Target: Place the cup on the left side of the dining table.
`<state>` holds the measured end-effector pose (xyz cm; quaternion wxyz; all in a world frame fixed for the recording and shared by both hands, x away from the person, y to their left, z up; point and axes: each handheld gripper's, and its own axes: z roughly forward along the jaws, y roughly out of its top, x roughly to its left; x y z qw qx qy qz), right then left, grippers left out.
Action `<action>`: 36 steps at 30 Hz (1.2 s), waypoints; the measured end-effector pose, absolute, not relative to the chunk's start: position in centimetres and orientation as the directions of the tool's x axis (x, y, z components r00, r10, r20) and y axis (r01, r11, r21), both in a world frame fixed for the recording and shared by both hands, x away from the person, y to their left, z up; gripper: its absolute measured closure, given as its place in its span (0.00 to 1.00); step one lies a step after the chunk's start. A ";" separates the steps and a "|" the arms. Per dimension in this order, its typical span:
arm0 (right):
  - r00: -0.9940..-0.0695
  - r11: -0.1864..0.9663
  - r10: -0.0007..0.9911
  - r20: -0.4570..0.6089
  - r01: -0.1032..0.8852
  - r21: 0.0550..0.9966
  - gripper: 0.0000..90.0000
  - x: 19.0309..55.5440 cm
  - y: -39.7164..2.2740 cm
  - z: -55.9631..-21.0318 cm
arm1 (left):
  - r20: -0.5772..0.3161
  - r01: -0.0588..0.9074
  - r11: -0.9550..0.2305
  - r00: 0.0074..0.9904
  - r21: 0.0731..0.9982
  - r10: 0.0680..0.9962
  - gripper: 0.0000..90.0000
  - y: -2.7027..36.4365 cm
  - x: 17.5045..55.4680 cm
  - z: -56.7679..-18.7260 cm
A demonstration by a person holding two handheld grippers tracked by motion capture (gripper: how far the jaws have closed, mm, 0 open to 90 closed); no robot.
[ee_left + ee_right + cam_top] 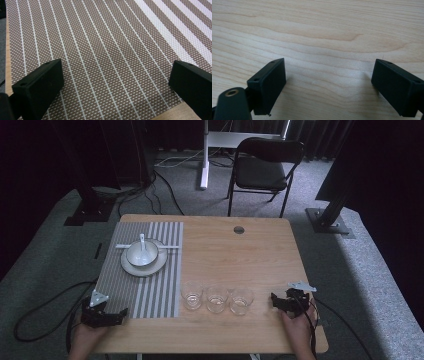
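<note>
Your left gripper rests at the near left corner of the rectangular light wooden table, over the near edge of the grey-and-white striped woven placemat; its jaws stand wide apart with bare weave between them, grasping nothing. Your right gripper lies at the near right of the table, jaws likewise spread and released, with plain wood grain between them. Three clear drinking glasses stand in a row between your two grippers, just right of the placemat, well apart from either. On the far part of the placemat a white bowl sits on a white round plate, with a white spoon in the bowl; what crosses behind the bowl is too small to make out. Both forearms are cut off by the near edge of the high view. A black folding chair stands beyond the table in dim light.
</note>
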<state>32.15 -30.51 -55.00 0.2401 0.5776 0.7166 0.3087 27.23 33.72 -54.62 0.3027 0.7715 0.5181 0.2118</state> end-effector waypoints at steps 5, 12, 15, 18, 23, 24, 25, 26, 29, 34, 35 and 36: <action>-0.218 0.143 0.976 0.012 0.679 0.720 0.13 32.2 -30.5 -55.0 | 0.013 0.671 -0.284 0.378 0.684 0.926 0.00 33.8 27.3 -54.6; -0.218 0.143 0.976 0.012 0.679 0.720 0.13 32.2 -30.5 -55.0 | 0.013 0.688 -0.297 0.386 0.662 0.922 0.00 33.7 27.5 -54.4; -0.218 0.143 0.976 0.012 0.679 0.720 0.13 32.2 -30.5 -55.0 | 0.012 0.688 -0.303 0.393 0.660 0.919 0.00 33.8 27.6 -54.3; -0.218 0.142 0.976 0.012 0.679 0.720 0.13 32.2 -30.5 -55.0 | 0.012 0.688 -0.316 0.408 0.653 0.913 0.00 33.9 27.8 -54.3; -0.218 0.143 0.976 0.012 0.679 0.720 0.13 32.2 -30.5 -55.0 | 0.014 0.682 -0.324 0.418 0.656 0.908 0.00 34.0 27.6 -54.2; -0.218 0.143 0.976 0.012 0.679 0.720 0.13 32.2 -30.5 -55.0 | 0.013 0.678 -0.321 0.418 0.662 0.909 0.01 34.0 27.5 -54.1; -0.218 0.143 0.976 0.012 0.679 0.720 0.13 32.1 -30.5 -55.0 | 0.004 0.679 -0.314 0.416 0.664 0.909 0.01 34.1 27.5 -54.0; -0.218 0.143 0.976 0.012 0.679 0.720 0.13 32.2 -30.5 -55.0 | -0.002 0.679 -0.307 0.414 0.667 0.910 0.01 34.1 27.5 -53.9; -0.218 0.143 0.976 0.012 0.679 0.720 0.13 32.1 -30.5 -55.0 | -0.015 0.680 -0.307 0.424 0.666 0.905 0.01 33.9 27.4 -53.5; -0.218 0.143 0.976 0.012 0.679 0.720 0.13 32.1 -30.5 -55.0 | -0.010 0.673 -0.336 0.455 0.659 0.891 0.01 33.0 27.3 -53.2; -0.218 0.143 0.976 0.012 0.679 0.720 0.13 32.1 -30.5 -55.0 | -0.008 0.671 -0.343 0.461 0.657 0.887 0.01 32.9 27.3 -53.1; -0.218 0.143 0.976 0.012 0.679 0.720 0.13 32.1 -30.5 -55.0 | -0.005 0.665 -0.347 0.467 0.661 0.884 0.01 32.6 27.3 -53.0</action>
